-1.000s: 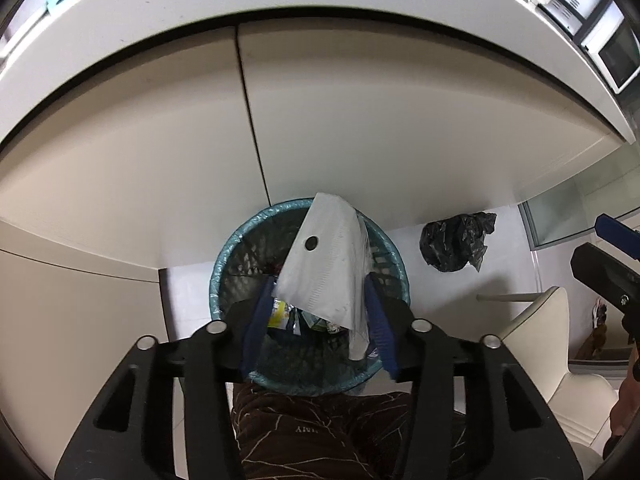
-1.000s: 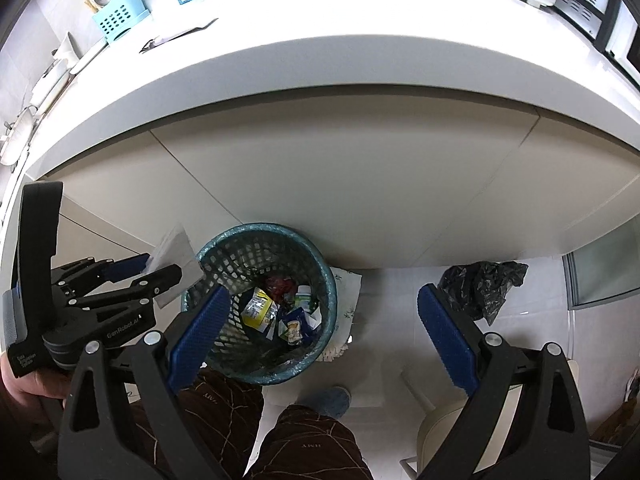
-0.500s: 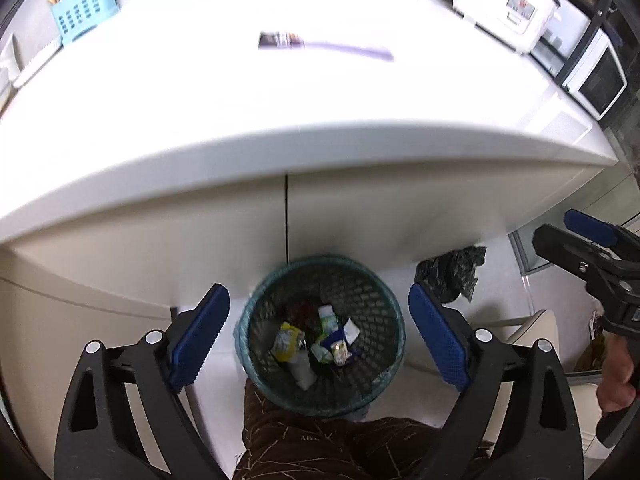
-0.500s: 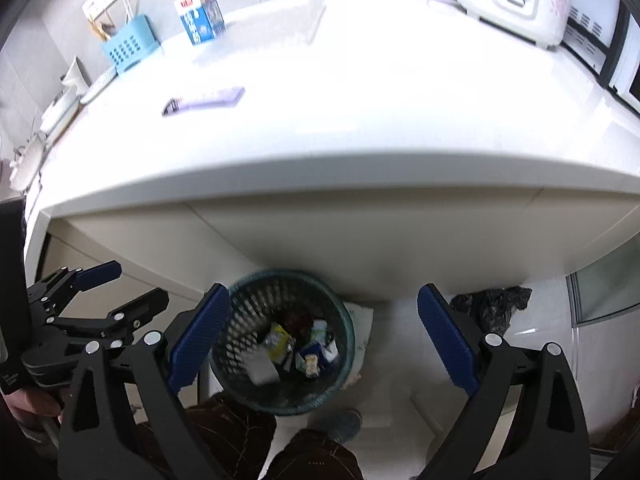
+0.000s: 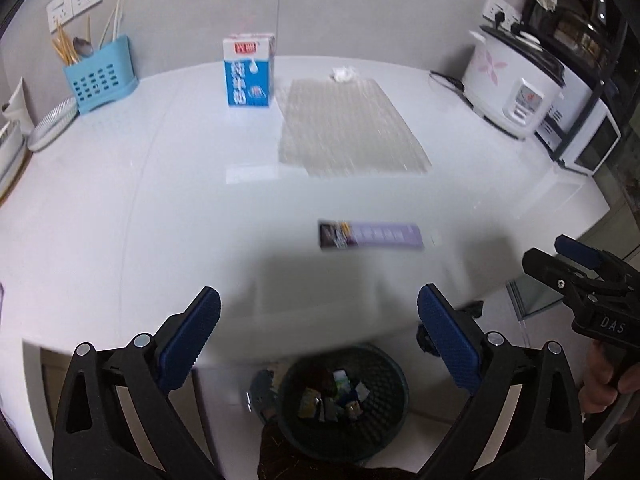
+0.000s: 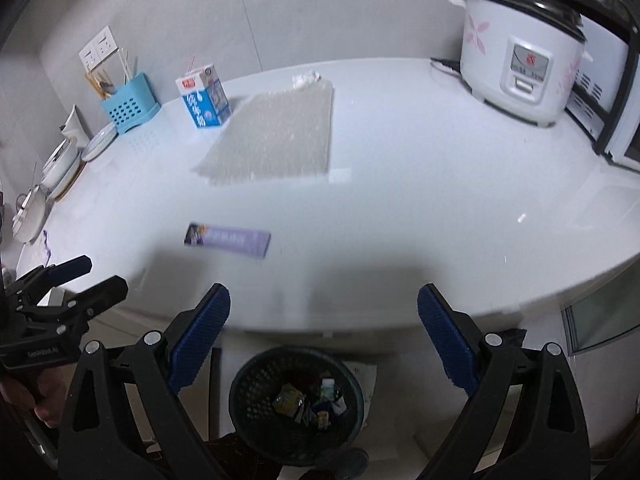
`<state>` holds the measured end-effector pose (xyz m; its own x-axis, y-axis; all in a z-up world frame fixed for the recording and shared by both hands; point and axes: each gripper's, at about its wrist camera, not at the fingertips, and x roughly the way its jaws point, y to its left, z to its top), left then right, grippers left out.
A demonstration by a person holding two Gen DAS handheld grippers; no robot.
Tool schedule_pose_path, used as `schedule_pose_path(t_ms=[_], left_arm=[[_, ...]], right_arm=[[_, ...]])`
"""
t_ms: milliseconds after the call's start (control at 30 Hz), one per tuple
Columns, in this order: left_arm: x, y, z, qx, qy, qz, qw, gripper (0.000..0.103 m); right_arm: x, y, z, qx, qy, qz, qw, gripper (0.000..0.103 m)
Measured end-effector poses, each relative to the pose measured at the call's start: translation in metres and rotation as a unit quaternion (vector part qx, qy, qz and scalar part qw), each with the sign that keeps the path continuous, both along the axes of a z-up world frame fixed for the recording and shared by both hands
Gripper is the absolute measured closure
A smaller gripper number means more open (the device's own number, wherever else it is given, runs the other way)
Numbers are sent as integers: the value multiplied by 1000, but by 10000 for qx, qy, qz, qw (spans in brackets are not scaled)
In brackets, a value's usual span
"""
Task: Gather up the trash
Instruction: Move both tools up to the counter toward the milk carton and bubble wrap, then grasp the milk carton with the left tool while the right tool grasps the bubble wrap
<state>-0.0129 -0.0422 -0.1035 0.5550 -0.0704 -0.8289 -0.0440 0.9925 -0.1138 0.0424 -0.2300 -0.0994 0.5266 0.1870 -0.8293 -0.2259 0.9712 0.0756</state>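
Well beyond left claw [image 5: 319, 340]: purple wrapper [image 5: 371, 235].

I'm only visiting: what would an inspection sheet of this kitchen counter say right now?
Surface: white counter, mostly bare.
Job's things: purple wrapper lying flat; crumpled tissue at the back; waste basket on the floor, holding packets.
Clutter: milk carton, clear mat, blue cutlery holder, rice cooker.
Grippers: left hand-held gripper opening, nothing between its jaws; right hand-held gripper open, empty.
Cables: cooker's cord.
Surroundings: wall sockets, black bag on the floor.
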Motion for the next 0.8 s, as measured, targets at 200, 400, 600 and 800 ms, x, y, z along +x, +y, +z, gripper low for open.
schedule_pose_path(t_ms=[200, 400, 600, 800], left_arm=[[56, 37, 15, 101, -124, 156, 9997, 6], [115, 70, 18, 178, -180, 343, 9991, 6], [170, 89, 16, 195, -188, 346, 9990, 6], [217, 98, 9, 189, -250, 259, 9992, 6]], right_arm=[[49, 22, 11, -138, -28, -132, 9998, 12], [89, 40, 10, -250, 52, -301, 9992, 12], [127, 58, 3, -349, 204, -405, 9984, 12], [163, 74, -13, -491, 454, -594, 9960, 12]])
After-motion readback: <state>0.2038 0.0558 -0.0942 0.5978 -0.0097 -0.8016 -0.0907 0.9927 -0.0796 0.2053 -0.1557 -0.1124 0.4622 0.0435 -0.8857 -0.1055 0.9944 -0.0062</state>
